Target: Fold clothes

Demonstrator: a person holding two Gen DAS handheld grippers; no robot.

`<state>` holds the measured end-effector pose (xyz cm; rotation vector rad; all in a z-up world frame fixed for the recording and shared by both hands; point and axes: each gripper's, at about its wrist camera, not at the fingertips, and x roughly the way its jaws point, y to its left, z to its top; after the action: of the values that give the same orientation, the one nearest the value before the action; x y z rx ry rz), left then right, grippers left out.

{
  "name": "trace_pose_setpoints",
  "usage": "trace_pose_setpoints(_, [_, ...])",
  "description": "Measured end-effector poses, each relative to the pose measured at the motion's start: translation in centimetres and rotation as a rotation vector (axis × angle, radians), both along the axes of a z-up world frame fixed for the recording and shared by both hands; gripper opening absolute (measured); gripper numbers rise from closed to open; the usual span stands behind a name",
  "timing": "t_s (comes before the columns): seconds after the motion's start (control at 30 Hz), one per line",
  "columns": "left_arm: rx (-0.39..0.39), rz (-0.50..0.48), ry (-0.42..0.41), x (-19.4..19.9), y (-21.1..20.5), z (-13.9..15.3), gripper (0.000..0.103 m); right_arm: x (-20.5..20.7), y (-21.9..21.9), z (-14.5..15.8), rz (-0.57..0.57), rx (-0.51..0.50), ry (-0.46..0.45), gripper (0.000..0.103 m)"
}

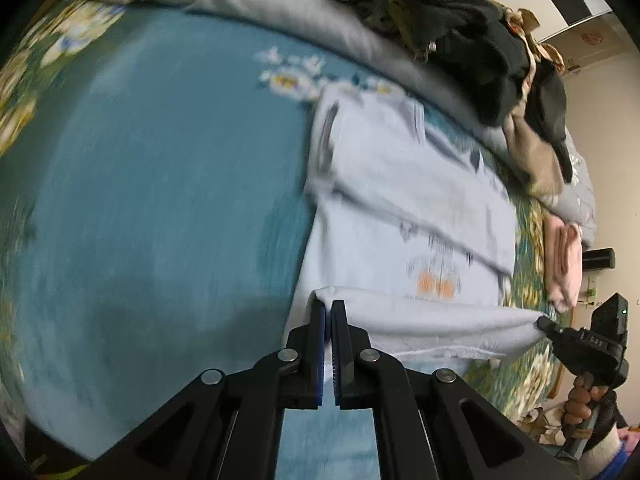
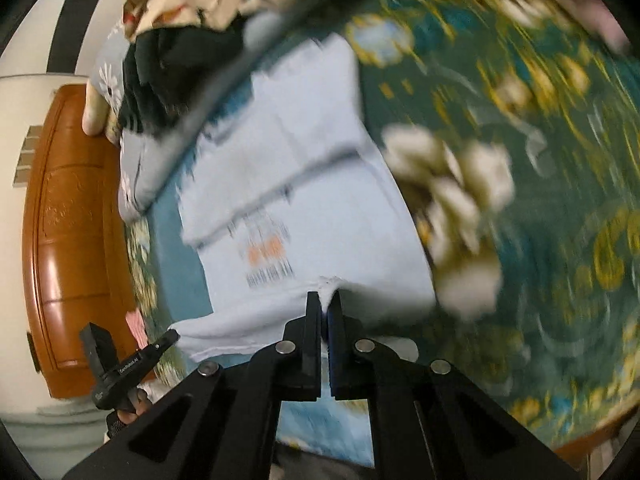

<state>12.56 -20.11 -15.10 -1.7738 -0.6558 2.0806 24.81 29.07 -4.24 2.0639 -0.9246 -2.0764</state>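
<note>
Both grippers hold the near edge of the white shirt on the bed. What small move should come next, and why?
Probably carry both corners forward together, over the orange print, toward the collar end. The left gripper and right gripper each have jaws shut on the hem of the white shirt, lifted and stretched between them, with the sides already folded in.

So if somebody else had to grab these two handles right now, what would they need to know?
Left gripper: shut on the near hem of the pale blue shirt.
Right gripper: shut on the same hem, at the other corner.
Shirt: lying on the teal floral bedspread, sides already folded in, hem lifted.
Done: a folded pink garment sits beyond it.
Left: probably carry the hem up toward the collar; the unfolded clothes pile still waits.
</note>
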Motion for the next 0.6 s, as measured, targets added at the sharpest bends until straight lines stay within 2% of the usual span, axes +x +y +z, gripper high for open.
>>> trace_pose_setpoints(0.07, [-0.005,-0.009,0.005,-3.6,1.4,-0.9,0.003,-2.1,-0.2,0.4,-0.014,0.001,0.025,0.002])
trace_pose_setpoints(0.23, [0.001,0.001,-0.039,-7.9,1.9,-3.5,0.003,-7.5,-0.8,1.3,-0.051,0.003,0.088,0.002])
trace_pose_setpoints(0.47, [0.063,0.03,-0.116,-9.2,1.5,-6.4,0.006,-7.8,-0.7,-0.8,-0.037,0.013,0.027,0.004])
trace_pose_setpoints(0.5, [0.077,0.035,-0.125,-9.0,1.2,-6.6,0.009,-7.8,-0.7,-1.1,-0.034,0.014,0.018,0.004])
trace_pose_setpoints(0.57, [0.102,0.041,-0.144,-8.6,0.7,-7.2,0.021,-7.9,-0.7,-1.7,-0.03,0.017,0.0,0.004])
trace_pose_setpoints(0.6, [0.109,0.04,-0.149,-8.3,0.6,-7.4,0.032,-7.9,-0.7,-2.0,-0.028,0.019,-0.009,0.005])
